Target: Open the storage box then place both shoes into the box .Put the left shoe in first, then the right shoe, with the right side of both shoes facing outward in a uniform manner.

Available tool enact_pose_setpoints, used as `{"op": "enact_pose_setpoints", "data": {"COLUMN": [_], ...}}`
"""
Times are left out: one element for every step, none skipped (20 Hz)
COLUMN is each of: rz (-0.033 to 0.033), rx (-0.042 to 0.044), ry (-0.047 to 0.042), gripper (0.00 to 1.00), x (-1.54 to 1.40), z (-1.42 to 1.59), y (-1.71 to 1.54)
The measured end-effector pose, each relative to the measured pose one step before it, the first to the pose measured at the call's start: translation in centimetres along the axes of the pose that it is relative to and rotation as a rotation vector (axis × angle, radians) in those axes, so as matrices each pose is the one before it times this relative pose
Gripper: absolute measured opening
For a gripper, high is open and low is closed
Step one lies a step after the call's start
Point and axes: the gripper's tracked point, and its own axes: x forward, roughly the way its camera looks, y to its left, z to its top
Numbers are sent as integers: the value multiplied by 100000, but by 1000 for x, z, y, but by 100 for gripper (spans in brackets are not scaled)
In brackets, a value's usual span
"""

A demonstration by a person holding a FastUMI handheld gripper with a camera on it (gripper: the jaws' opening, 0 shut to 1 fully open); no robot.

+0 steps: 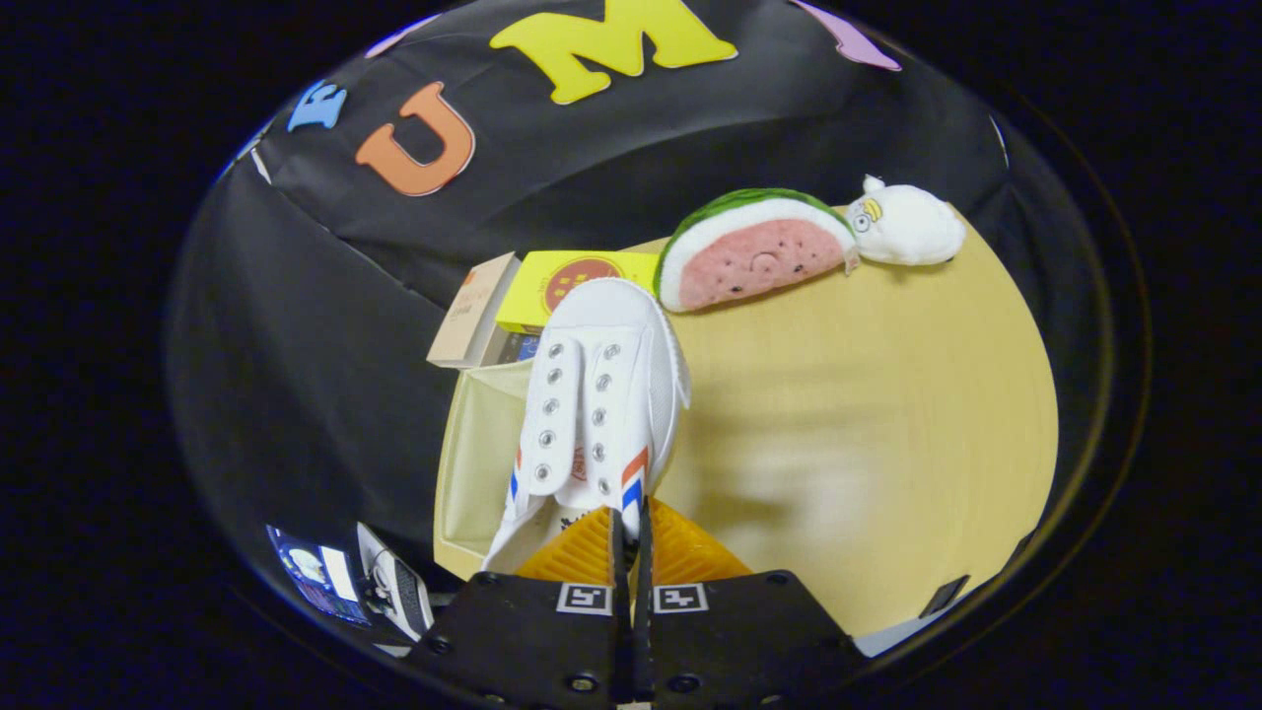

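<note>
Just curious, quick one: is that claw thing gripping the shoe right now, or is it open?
Gripper: closed, both fingers pinched on the heel edge of the white canvas lace-up shoe with red and blue stripes, held above the wooden table.

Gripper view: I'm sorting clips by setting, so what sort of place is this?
Likely a staged recording booth, not a lived-in room: black cloth wall, a bare wooden table with a watermelon plush and white plush toy as props. The gripper holds a white shoe above it.

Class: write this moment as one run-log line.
gripper: jaws shut on shoe | shoe: lifted, over open box | table: watermelon toy beyond
</note>
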Motion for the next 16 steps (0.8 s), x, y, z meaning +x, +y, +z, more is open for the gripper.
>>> {"op": "enact_pose_setpoints", "data": {"rz": [154, -419, -787, -713, -641, -1408, -2156, -2573, -2191, -1553, -1702, -1116, -1176, -1729, -2160, -2007], "rx": [-1525, -1768, -1599, -755, -867, -1331, -1672, -1751, -689, -779, -20, 451, 559, -330, -836, -1575], "ry": [90, 341, 130, 39, -108, -406, -622, -456, -215, 218, 1076, 341, 657, 573, -1396, -1428], "gripper": [1, 1, 1, 1, 0, 0, 0, 0, 0, 1, 0, 0, 1, 1, 1, 1], "x": [653, 645, 788, 845, 985, 1054, 903, 939, 839, 857, 878, 534, 694, 475, 512, 403], "z": [3, -42, 58, 21, -139, -78, -137, -168, -389, -360, -722, -406, -412, -458, -46, 54], "y": [1376, 1317, 1096, 1031, 1023, 519, 483, 328, 379, 307, -474, 42, -22, -126, -312, -147]}}
